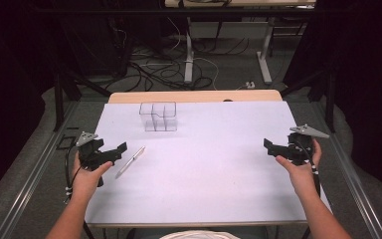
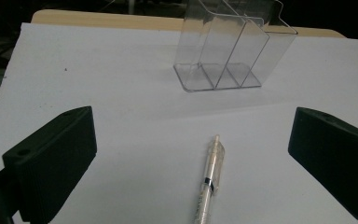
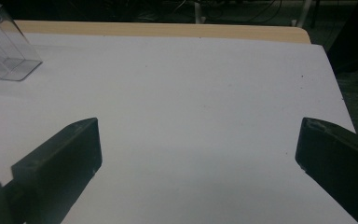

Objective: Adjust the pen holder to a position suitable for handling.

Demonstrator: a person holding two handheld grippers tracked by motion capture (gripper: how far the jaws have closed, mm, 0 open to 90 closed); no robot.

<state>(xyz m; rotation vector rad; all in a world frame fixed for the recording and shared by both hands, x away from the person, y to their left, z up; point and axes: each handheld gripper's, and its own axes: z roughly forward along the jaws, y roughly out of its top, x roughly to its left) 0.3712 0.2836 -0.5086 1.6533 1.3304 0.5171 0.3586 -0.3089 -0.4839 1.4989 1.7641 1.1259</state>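
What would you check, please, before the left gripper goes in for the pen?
1. Left gripper open: ok, fingers wide apart.
2. Pen between the fingers' line: ok, lying flat on the table, untouched.
3. Clear organizer upright: ok, compartments look empty.
4. Path from pen to organizer free: ok.
5. Right gripper out of the way: ok, open at the table's right edge.
6. Pen tip's direction: cannot tell.

Dim room, grey floor [image 1: 219, 64] strewn with cables [image 1: 171, 69] beyond table [image 1: 204, 164].

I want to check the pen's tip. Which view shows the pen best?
The left gripper view: the pen lies close and large between its open jaws. The high view shows it small; the right gripper view shows bare table.
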